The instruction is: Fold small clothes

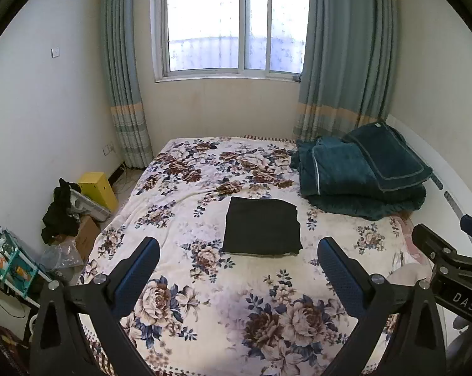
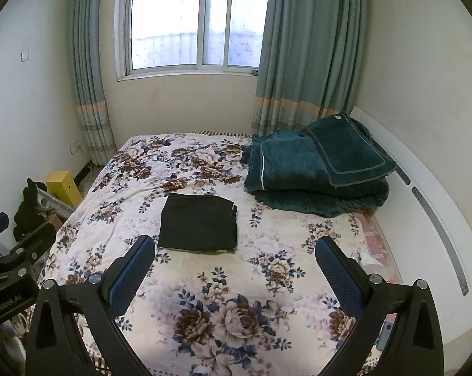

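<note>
A dark garment [image 1: 261,226], folded into a neat rectangle, lies flat on the floral bedspread [image 1: 204,282]; it also shows in the right wrist view [image 2: 199,223]. My left gripper [image 1: 238,247] is open and empty, held above the bed's near part, short of the garment. My right gripper [image 2: 235,246] is open and empty too, at the same distance, with the garment ahead and slightly left. The right gripper's body shows at the right edge of the left wrist view [image 1: 449,269].
A folded dark green blanket pile [image 1: 361,178] sits at the bed's far right by the white headboard [image 2: 424,206]. Left of the bed on the floor are a yellow box [image 1: 98,189], black clothes [image 1: 62,211], cardboard boxes and a cluttered shelf [image 1: 10,260]. A curtained window is behind.
</note>
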Demonstrator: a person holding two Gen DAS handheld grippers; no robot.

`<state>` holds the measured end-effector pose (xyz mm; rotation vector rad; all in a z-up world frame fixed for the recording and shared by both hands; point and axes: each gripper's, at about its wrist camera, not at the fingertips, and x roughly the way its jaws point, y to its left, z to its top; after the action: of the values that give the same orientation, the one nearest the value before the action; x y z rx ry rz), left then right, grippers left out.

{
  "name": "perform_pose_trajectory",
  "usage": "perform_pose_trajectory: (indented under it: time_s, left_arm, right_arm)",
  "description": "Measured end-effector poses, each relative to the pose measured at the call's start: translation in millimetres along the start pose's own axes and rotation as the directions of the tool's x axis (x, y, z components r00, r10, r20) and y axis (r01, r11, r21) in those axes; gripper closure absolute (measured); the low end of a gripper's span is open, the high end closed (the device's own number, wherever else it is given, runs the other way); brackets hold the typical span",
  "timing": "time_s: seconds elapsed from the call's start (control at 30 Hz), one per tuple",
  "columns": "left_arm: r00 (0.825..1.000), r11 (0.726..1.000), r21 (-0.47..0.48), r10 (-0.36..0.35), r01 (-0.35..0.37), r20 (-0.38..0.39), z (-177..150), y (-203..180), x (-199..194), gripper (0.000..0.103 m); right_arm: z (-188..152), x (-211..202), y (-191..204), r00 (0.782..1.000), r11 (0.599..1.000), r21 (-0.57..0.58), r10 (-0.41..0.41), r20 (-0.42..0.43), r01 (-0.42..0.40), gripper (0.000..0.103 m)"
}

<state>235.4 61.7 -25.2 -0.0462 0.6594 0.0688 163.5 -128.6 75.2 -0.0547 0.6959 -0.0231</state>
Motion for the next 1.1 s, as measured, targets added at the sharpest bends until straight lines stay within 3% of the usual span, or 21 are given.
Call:
perform_pose_trajectory:
  time_s: [1.1]
  left_arm:
    - [1.000, 1.000, 0.001, 0.000, 0.000, 0.018, 6.6, 0.6, -5.2, 0.000]
  right_arm:
    - [9.9, -3.3, -1.1, 1.000, 1.000, 0.007, 0.006, -0.002, -0.006, 0.000]
